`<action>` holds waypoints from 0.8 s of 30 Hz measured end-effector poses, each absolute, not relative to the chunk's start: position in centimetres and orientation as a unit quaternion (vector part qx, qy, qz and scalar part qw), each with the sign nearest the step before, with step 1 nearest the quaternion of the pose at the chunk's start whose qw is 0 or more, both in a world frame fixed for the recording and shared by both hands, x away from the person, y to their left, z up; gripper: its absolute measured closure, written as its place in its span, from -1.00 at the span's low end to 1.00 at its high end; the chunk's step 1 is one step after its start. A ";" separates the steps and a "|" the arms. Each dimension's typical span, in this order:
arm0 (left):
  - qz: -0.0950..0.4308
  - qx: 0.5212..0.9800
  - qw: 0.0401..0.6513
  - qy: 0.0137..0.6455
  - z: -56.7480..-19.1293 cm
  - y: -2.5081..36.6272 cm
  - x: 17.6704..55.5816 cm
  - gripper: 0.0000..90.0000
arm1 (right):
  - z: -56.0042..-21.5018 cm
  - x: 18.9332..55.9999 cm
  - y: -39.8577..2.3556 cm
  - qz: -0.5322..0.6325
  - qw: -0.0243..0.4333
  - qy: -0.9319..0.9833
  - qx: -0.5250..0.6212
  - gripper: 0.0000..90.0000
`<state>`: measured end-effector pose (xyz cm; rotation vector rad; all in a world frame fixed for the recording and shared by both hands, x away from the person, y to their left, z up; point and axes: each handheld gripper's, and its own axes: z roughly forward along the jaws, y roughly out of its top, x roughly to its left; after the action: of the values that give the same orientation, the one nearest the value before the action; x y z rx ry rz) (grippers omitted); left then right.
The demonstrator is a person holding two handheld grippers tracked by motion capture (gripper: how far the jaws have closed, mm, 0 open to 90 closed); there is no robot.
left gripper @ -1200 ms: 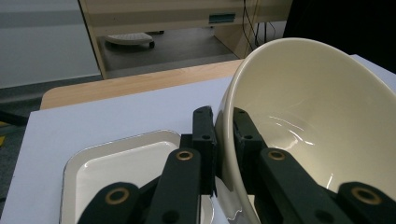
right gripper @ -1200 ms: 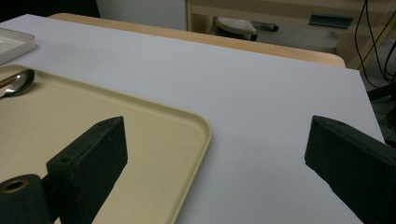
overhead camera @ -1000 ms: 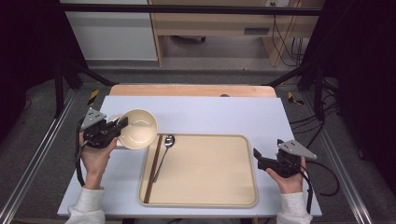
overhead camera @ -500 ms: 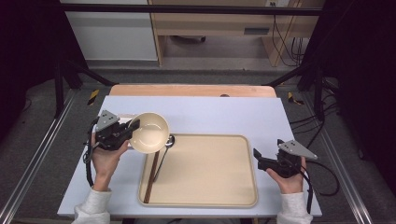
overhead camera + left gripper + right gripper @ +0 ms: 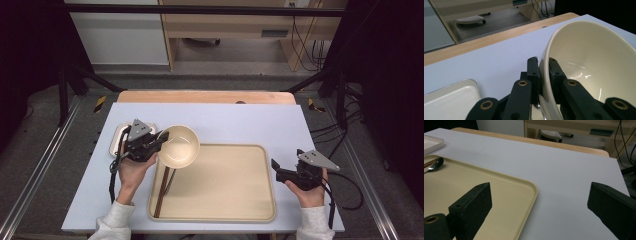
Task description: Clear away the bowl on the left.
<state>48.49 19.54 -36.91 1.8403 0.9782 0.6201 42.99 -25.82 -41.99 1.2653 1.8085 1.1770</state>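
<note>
Left tongs (image 5: 161,140) clamped on the rim of the cream bowl (image 5: 179,146); in the left gripper view one jaw sits outside the wall and one inside, pads pressed to the ceramic (image 5: 584,67). Bowl is off the counter (image 5: 235,122), tipped so its mouth faces partly sideways, hanging over the far-left corner of the beige tray (image 5: 220,215). Step in hand, as I read it: carry the bowl onto the tray and set it down.

Notes for doing it well:
- The grip is a thin pinch on one point of the rim, so the bowl can pivot. Move slowly and level the mouth before lowering.
- The chopsticks (image 5: 162,192) and spoon (image 5: 434,164) lie along the left edge of the tray, directly under the bowl. Shift toward the tray's middle first, so the foot lands on bare tray, not on the cutlery.
- Release only once the foot rests flat; withdraw the inner jaw upward without hooking the rim.

Pose: left hand (image 5: 131,172) comes in from the near-left of the tray, forearm angled toward it, tongs pointing at the tray's far-left corner, roughly level. A small white dish (image 5: 116,142) lies left of the tray, beneath that hand.

Right tongs (image 5: 274,166) released, jaws wide apart with nothing between them, resting just beside the tray's right edge and pointing toward it; right hand (image 5: 307,192) low at the near-right.
</note>
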 end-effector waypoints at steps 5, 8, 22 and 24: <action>0.244 0.753 0.464 0.396 -37.5 18.2 48.8 0.83 | -42.0 43.0 -25.8 0.447 0.315 0.686 0.480 -0.86; 0.239 0.759 0.460 0.393 -37.8 17.2 49.1 0.83 | -42.0 43.0 -25.8 0.447 0.314 0.686 0.479 -0.86; 0.213 0.773 0.447 0.397 -40.0 13.9 50.8 0.83 | -42.0 43.0 -25.8 0.447 0.314 0.687 0.479 -0.86; 0.211 0.775 0.444 0.397 -40.2 13.7 51.0 0.83 | -42.0 43.0 -25.8 0.447 0.314 0.687 0.479 -0.86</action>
<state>50.95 13.73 -40.20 1.9213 0.9843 0.5231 42.99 -25.83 -42.02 1.2629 1.8109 1.1791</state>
